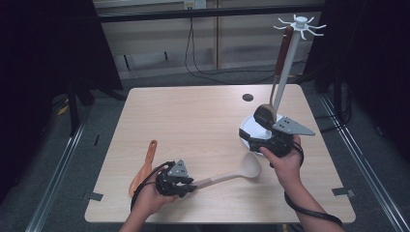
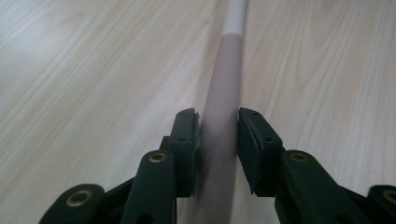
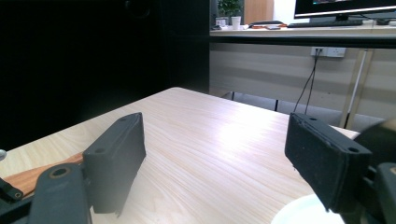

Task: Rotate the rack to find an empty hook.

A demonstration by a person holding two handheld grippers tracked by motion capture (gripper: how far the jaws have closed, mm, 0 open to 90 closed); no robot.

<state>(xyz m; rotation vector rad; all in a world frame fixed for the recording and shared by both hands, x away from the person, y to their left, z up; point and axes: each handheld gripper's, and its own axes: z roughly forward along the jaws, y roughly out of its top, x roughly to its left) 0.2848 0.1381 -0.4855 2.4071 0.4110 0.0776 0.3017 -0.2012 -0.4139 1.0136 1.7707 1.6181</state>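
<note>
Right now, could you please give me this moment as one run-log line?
left hand-held gripper: shut on ladle handle | right hand-held gripper: open, nothing between its jaws | spatula: on table

A light wood-grain surface [image 1: 193, 121] with rounded corners is seen from above, a small dark round hole [image 1: 247, 97] set near its far edge. Grey floor [image 1: 104, 118] is observed around it, with metal rails [image 1: 60, 164] running along both sides. Black curtains [image 1: 43, 58] are hung to the left and right. A pale panelled wall [image 1: 232, 43] is noted behind, with black cables [image 1: 193, 58] trailing down it to the floor. In the right gripper view a wall socket [image 3: 329, 51] is seen under a far desk [image 3: 299, 32] on which a monitor [image 3: 345, 7] is placed. Even overhead lighting is reflected on the surface.
</note>
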